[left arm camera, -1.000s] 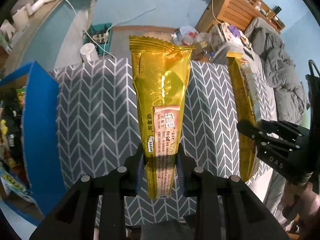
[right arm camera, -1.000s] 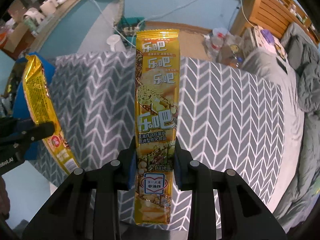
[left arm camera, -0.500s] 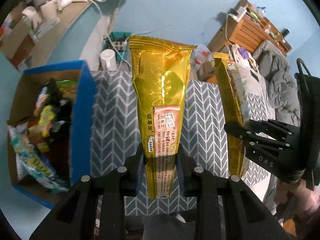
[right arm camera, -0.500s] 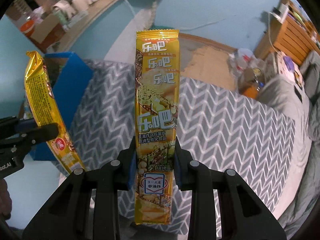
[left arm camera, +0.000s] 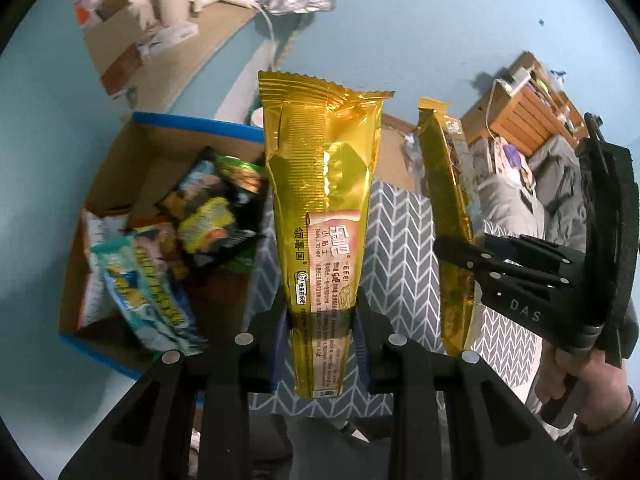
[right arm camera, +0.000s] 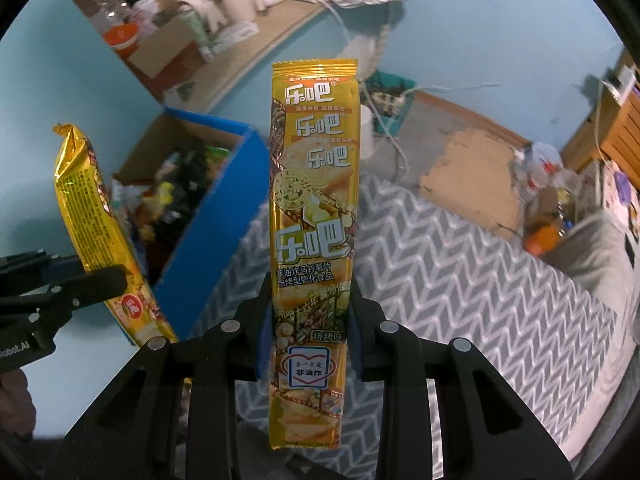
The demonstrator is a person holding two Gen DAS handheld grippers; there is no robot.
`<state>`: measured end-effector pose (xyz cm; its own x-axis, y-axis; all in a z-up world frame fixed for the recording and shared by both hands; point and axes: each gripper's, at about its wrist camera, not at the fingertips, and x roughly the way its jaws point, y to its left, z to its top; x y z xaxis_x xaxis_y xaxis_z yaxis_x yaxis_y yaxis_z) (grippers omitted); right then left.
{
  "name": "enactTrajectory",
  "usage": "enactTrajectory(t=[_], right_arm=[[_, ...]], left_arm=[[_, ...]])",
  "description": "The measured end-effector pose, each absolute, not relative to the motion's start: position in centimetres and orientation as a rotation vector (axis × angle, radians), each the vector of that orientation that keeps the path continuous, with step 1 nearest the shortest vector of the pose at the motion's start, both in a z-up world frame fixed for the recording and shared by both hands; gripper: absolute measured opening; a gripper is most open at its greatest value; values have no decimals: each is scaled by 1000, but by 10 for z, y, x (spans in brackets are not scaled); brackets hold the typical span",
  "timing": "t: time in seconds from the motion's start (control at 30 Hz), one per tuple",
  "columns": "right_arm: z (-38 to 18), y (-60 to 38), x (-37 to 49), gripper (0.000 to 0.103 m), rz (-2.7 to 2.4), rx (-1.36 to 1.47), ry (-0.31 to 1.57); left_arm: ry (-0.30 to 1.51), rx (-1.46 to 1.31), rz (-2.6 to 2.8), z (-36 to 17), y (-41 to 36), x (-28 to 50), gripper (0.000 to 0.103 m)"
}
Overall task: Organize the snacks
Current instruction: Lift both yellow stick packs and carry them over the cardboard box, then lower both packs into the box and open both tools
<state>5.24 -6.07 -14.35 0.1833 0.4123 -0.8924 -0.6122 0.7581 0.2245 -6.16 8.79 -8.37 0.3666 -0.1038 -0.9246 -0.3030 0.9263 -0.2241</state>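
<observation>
My left gripper (left arm camera: 320,320) is shut on a gold chip packet (left arm camera: 320,208), held upright with its back label towards the camera. My right gripper (right arm camera: 310,328) is shut on a second gold chip packet (right arm camera: 312,200), upright, front print showing. Each gripper and its packet also show in the other view: the right gripper (left arm camera: 472,256) with its packet (left arm camera: 448,208) at the right, the left gripper (right arm camera: 100,276) with its packet (right arm camera: 92,216) at the left. A blue cardboard box (left arm camera: 192,126) holding several snack bags (left arm camera: 148,280) stands at the left, beside the bed.
A grey chevron bedspread (right arm camera: 460,272) lies below both grippers. Grey bedding (left arm camera: 556,192) is piled at the right. A wooden shelf (left arm camera: 520,112) and floor clutter (right arm camera: 548,184) stand beyond the bed. A counter with cartons (right arm camera: 180,40) runs along the far left wall.
Both grippers have swung left with their packets still held. The blue box has come further into view and I now see down into it.
</observation>
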Motion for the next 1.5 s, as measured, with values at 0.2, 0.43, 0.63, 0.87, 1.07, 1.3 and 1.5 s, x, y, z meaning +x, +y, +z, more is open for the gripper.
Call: enactTrajectory(t=[0.2,0.43,0.63,0.87,1.07,1.3,1.5], right_arm=[[-130,-15,46,29,809,-202,1161],[-128,32,41,29,879,-211,1163],[-132,68,39,29,920,-213,1178],[-142,107,35,29,951,-217,1212],[-157,131,38,29,957,-221,1248],[-169,151,43,30,955,-232,1275],[-169,152,44,41,949,-220,1284]], left_arm=[[1164,-398,183,-68,116,-75,29],[1142,-419,231,-59,152,-86,29],[1140,-420,286,-60,182,-94,29],[1157,-429,325,-74,212,-97,29],[1184,-427,331,-93,227,-96,29],[1208,-445,324,-111,234,-92,29],[1221,-484,344,-117,239,-94,42]])
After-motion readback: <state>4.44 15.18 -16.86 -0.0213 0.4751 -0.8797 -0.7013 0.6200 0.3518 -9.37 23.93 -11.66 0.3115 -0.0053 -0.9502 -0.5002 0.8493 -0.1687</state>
